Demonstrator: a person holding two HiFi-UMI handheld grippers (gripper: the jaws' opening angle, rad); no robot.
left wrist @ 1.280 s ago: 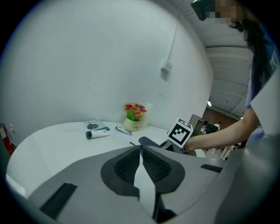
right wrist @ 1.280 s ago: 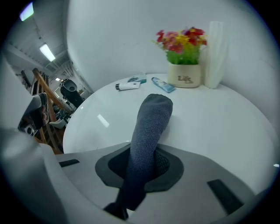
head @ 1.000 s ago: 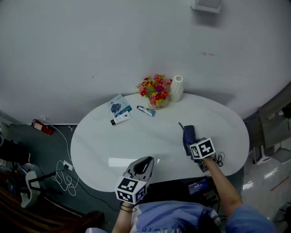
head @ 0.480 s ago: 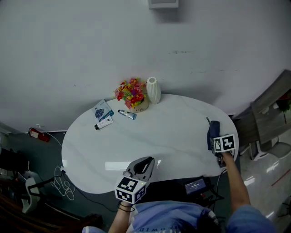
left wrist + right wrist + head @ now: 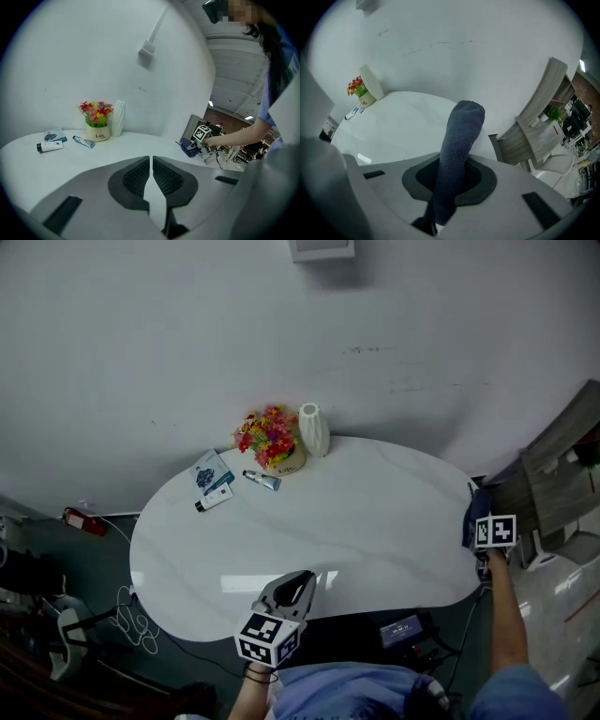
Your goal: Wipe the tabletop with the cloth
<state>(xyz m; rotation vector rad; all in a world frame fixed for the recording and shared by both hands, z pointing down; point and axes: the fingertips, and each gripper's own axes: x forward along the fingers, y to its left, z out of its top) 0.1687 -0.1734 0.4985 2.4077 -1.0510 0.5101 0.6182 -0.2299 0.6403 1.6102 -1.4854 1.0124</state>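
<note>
The right gripper, at the table's right edge, has its jaws clamped on the cloth. The left gripper, closed and empty, hovers at the table's near edge. Likely mid-wipe; the next stroke calls for sweeping leftward with the cloth pressed flat.

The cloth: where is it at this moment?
In the head view the cloth sits at the white table's right end, clamped in the right hand-held gripper, far from the flowers and vase.
</note>
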